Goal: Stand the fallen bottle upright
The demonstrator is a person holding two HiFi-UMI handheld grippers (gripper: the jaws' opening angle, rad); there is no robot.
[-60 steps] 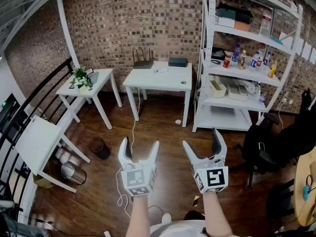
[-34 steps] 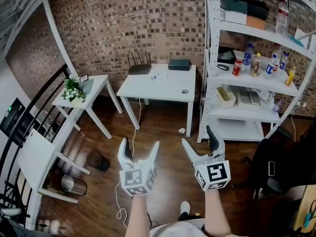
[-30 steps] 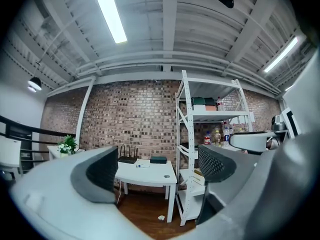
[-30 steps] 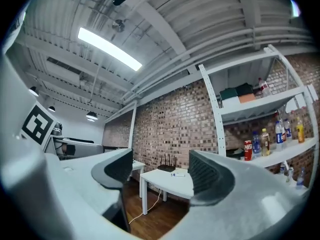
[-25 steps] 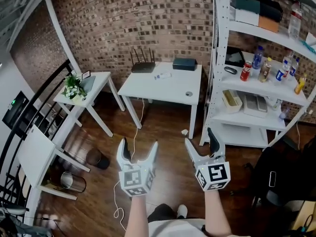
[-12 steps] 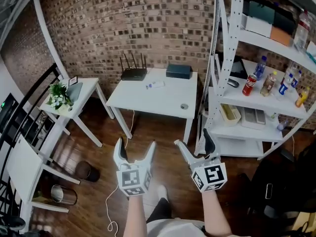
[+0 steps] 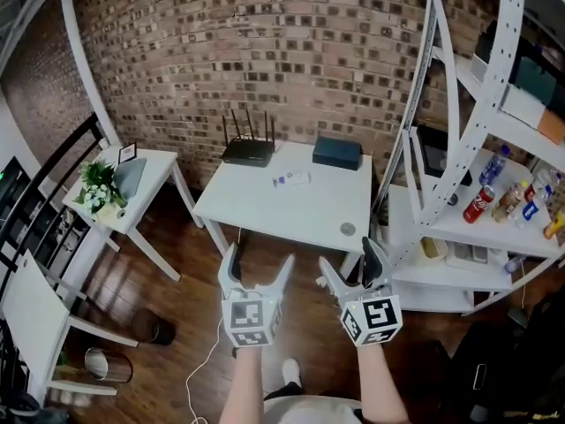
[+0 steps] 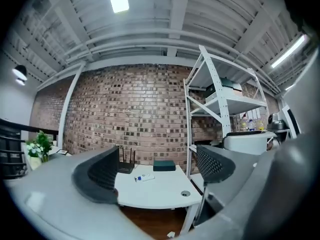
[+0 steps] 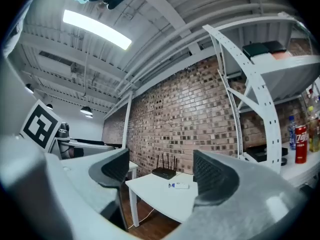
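Head view shows the fallen bottle (image 7: 291,178) lying on its side on the white surface (image 7: 274,215), near the router (image 7: 247,151). Left tongs (image 7: 259,265) are closing with nothing between them. Right tongs (image 7: 349,263) stand apart, empty. Both hover well apart from the bottle.

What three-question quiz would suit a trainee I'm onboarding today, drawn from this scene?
1. True or false: the bottle on the white table stands upright.
2. What sits at the table's back left corner in the head view? A) router B) laptop C) kettle
3. Fill in: in the head view, the dark box lies to the bottle's ____.

Key: 1 false, it lies on its side. 2 A. 3 right.
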